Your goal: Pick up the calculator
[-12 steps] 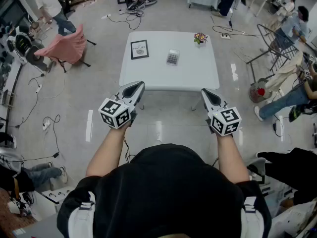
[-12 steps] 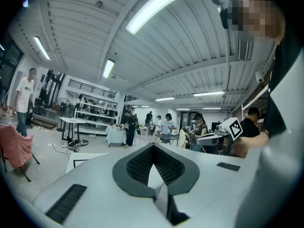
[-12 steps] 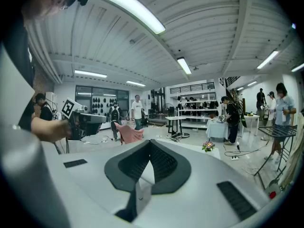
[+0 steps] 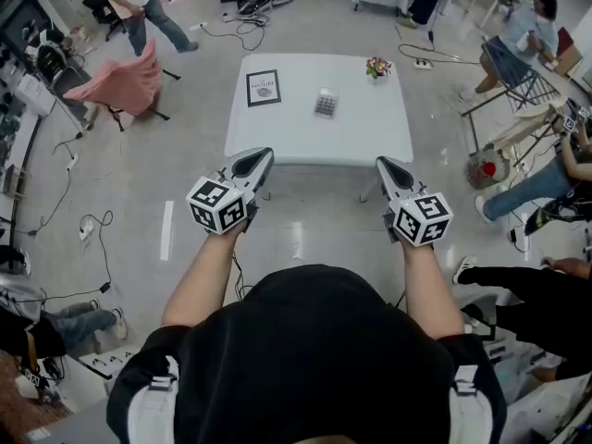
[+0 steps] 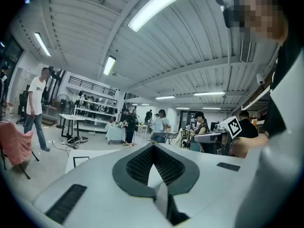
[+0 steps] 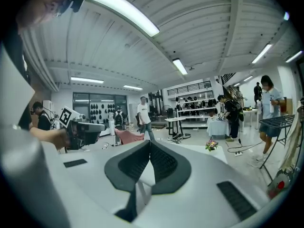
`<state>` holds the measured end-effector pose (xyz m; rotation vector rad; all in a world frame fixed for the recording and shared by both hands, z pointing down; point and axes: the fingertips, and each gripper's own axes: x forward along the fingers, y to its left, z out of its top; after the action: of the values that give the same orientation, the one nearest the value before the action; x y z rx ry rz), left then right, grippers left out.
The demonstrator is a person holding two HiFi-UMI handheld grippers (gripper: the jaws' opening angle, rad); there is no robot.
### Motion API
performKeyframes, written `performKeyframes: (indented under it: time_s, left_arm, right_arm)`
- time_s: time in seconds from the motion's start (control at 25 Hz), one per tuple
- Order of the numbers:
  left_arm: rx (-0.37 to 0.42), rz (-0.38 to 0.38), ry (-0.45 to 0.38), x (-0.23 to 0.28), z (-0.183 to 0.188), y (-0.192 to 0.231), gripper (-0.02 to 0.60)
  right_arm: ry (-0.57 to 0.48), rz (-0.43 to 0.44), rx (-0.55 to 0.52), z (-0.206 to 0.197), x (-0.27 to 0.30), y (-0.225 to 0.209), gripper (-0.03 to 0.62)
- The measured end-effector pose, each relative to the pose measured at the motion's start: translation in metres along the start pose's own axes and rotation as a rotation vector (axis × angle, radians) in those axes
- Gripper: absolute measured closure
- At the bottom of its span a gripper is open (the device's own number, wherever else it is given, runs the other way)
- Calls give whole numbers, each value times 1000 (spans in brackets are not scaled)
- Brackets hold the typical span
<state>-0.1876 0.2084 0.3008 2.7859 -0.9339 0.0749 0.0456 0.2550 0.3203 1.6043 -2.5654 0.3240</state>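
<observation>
Neither left gripper [image 4: 257,158] nor right gripper [image 4: 385,165] has moved: level, jaws closed.

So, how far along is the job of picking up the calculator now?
Nothing is done yet: the calculator lies untouched on the white table. In hand: nothing; the left hand-held gripper and the right hand-held gripper are both shut and empty, short of the table's near edge. Left: reach over, open one, close on the calculator, lift.

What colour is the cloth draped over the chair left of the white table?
The cloth is pink, seen best in the head view.
</observation>
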Motion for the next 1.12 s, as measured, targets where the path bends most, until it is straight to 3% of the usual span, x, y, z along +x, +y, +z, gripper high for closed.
performKeyframes:
  time_s: [0.16,0.52,1.12]
  left_arm:
    - [-3,-8,13,0,-1,12,565]
    - [-10,-30,29,4,-5,48,565]
    - [-20,-83,64,29,-6,91,565]
  right_arm:
    - [-9,-6,3,5,12,4,564]
    - [-13,-9,-9,12,44,11,426]
    - [10,-45,34,7,81,4,379]
